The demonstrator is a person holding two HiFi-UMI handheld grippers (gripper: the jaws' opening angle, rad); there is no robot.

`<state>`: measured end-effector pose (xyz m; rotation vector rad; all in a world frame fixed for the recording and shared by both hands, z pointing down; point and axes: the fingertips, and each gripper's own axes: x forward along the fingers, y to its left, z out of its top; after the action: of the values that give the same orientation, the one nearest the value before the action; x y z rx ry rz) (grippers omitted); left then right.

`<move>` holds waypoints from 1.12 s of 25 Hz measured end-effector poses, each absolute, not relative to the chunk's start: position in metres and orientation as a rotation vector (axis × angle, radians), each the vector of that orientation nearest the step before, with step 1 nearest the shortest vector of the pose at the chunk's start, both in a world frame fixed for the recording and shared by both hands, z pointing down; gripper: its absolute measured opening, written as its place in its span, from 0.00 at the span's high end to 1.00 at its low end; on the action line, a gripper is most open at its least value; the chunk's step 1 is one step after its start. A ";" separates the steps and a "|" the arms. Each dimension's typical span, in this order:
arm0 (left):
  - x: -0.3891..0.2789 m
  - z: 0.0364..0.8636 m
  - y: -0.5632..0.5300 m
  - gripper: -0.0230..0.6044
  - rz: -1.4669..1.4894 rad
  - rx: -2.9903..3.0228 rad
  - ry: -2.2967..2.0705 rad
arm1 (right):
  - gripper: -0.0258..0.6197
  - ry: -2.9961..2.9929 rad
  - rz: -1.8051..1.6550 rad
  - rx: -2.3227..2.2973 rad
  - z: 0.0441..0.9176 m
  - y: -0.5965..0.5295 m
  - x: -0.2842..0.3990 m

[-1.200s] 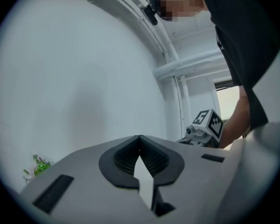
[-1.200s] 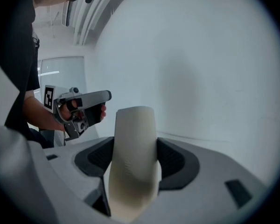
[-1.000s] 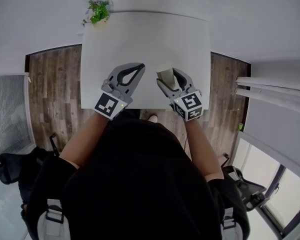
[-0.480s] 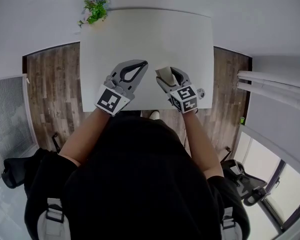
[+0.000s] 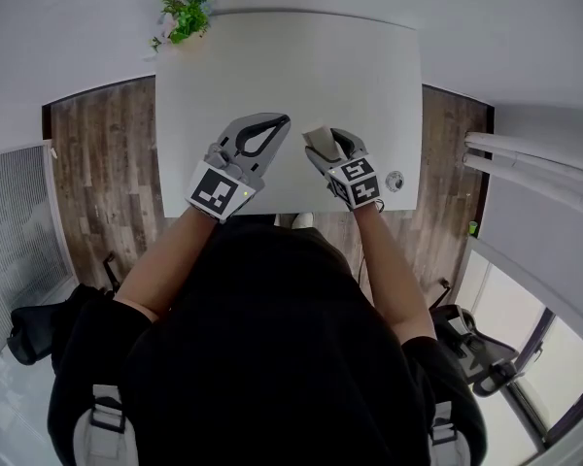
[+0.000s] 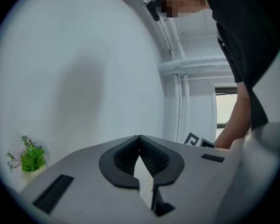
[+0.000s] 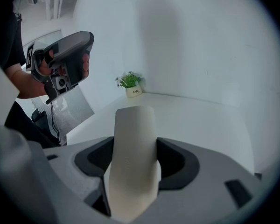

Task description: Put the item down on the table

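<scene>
White table [image 5: 282, 66], broad and mostly bare, lying beneath both tools near its front edge. Risk, as a judgement: letting go this close to that edge, or from too high, and sending the pale load tipping, rolling and dropping to the wooden floor [image 5: 97, 163]; safer to carry it further in and lower first. Left gripper [image 6: 140, 139] pinched fully closed on nothing, held alongside. Right gripper [image 5: 323, 144] parted only as wide as its load and clamped on the cream item [image 7: 133, 162], a smooth curved piece standing up between the dark pads [image 7: 177, 160], apparently above the tabletop and not yet resting on it. Smallest: potted plant [image 5: 183, 16] at the far left corner, small round object [image 5: 394, 181] near the right edge.
</scene>
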<state>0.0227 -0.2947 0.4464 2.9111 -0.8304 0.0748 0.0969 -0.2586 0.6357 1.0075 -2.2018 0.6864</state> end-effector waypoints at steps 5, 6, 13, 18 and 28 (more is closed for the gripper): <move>0.015 0.452 -0.300 0.97 0.078 2.897 -0.844 | 0.51 -2.147 0.693 0.968 0.653 -0.260 0.094; 0.014 0.453 -0.301 0.97 0.080 2.894 -0.846 | 0.51 -2.136 0.694 0.961 0.657 -0.260 0.093; 0.007 0.458 -0.312 0.97 0.079 2.887 -0.864 | 0.51 -2.064 0.707 0.875 0.686 -0.265 0.086; 0.004 0.459 -0.315 0.97 0.088 2.880 -0.871 | 0.51 -2.013 0.710 0.838 0.706 -0.267 0.085; 0.000 0.468 -0.314 0.97 0.139 2.915 -0.878 | 0.51 -1.931 0.697 0.782 0.737 -0.271 0.080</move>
<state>0.0004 -0.3144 0.4679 2.9154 -0.8783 0.1395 0.0802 -0.2710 0.7368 0.7822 -1.9314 0.6969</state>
